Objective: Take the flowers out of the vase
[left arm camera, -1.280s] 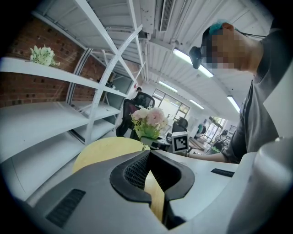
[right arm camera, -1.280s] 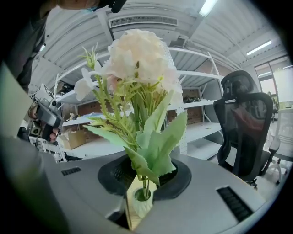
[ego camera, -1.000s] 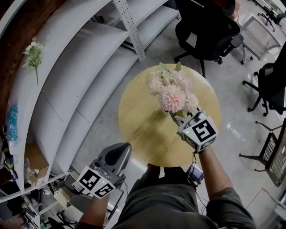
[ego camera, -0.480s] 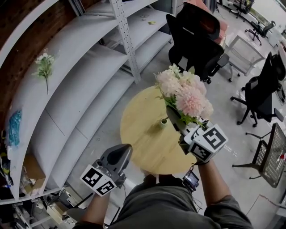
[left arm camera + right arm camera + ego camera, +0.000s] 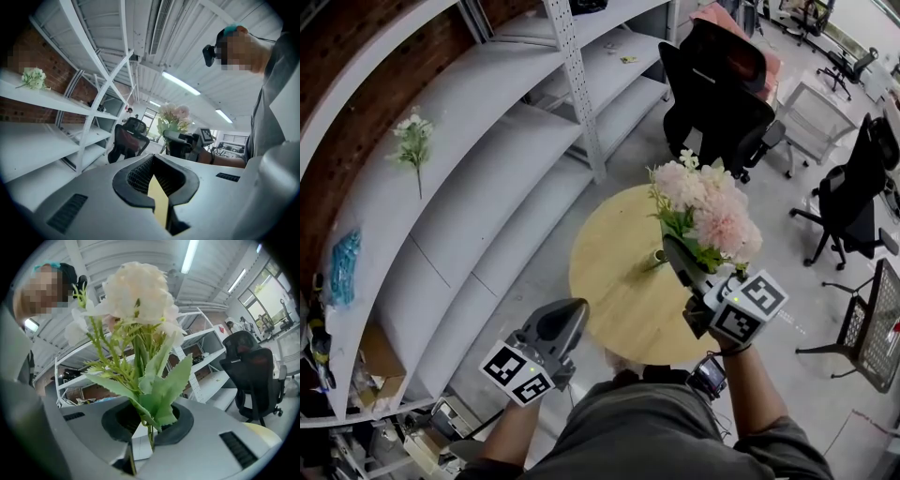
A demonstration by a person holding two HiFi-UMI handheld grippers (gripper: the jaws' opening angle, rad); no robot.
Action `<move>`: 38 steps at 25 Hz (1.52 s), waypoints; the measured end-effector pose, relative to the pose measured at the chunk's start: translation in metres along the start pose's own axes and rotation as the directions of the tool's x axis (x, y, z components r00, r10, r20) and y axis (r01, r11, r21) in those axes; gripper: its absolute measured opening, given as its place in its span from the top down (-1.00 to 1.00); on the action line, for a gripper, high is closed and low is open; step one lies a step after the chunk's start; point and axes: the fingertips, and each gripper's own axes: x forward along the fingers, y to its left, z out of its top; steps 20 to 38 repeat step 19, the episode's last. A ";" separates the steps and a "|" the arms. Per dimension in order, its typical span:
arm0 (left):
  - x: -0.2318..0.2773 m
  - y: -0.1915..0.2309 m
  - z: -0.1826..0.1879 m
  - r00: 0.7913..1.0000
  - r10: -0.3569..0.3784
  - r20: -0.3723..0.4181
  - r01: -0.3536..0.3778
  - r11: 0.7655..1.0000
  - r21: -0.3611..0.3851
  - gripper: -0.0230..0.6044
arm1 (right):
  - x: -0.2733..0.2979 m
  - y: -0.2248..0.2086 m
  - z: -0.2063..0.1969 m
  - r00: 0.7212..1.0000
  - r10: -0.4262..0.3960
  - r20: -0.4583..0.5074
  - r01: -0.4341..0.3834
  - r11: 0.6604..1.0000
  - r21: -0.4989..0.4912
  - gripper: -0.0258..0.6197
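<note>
White shelving [image 5: 487,159] and black office chairs [image 5: 722,94] surround a round wooden table [image 5: 609,309]. In the head view the right gripper [image 5: 673,248] holds the flowers [image 5: 708,211] above the table, over a small thing that is probably the vase [image 5: 659,256]. Whether the stem ends are free of it is hidden. The left gripper [image 5: 577,309] hangs beside the table's edge.

The left gripper view shows its jaws a slit apart and empty.

The right gripper view shows the jaws closing on the thin stems low down, under heavy blooms. The bunch could tilt or slip, or a trailing stem could topple the unsteadied vase.
</note>
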 end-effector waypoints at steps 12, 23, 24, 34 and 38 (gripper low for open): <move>-0.002 0.007 0.001 1.000 -0.003 -0.002 0.003 1.000 0.003 0.90 | 0.004 -0.004 -0.012 1.000 -0.011 -0.023 0.012 0.999 0.042 0.77; 0.004 0.012 0.001 1.000 -0.002 -0.008 0.002 1.000 -0.001 0.90 | 0.005 -0.013 -0.014 0.999 -0.020 -0.031 0.021 0.999 0.049 0.77; 0.004 0.012 0.001 1.000 -0.002 -0.008 0.002 1.000 -0.001 0.90 | 0.005 -0.013 -0.014 0.999 -0.020 -0.031 0.021 0.999 0.049 0.77; 0.004 0.012 0.001 1.000 -0.002 -0.008 0.002 1.000 -0.001 0.90 | 0.005 -0.013 -0.014 0.999 -0.020 -0.031 0.021 0.999 0.049 0.77; 0.004 0.012 0.001 1.000 -0.002 -0.008 0.002 1.000 -0.001 0.90 | 0.005 -0.013 -0.014 0.999 -0.020 -0.031 0.021 0.999 0.049 0.77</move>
